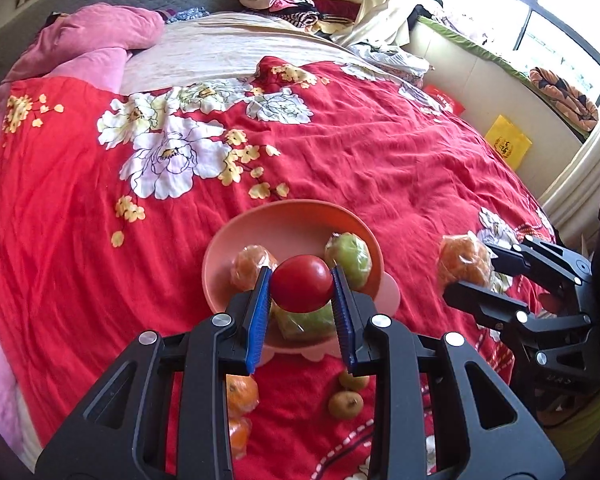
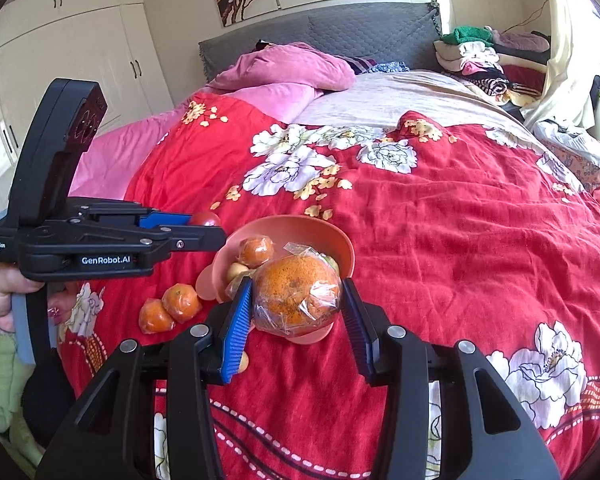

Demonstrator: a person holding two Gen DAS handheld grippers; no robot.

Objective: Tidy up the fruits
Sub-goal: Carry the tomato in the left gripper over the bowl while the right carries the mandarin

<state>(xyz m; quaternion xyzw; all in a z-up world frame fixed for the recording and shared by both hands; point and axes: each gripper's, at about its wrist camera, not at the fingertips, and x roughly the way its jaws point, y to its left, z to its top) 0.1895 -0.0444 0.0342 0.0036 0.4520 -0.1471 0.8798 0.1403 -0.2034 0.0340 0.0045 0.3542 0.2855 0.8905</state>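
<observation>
While the left gripper [image 1: 301, 289] clamps a red tomato [image 1: 301, 283] above the pink bowl [image 1: 260, 224] on the red bedspread [image 1: 380, 152], the right gripper [image 2: 296, 300] clamps a plastic-wrapped orange [image 2: 296, 292] beside it.

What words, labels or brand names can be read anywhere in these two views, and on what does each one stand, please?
"GenRobot.AI": white letters on the side of the left gripper, in the right wrist view.
"Data Acquisition System": small white print at the rear of that gripper's body.
Yellow packet beside the bed: dark printed emblem, too blurred to read.
Red packet near it: print too small to read.
Embossed marks on the right gripper body: unreadable.
</observation>
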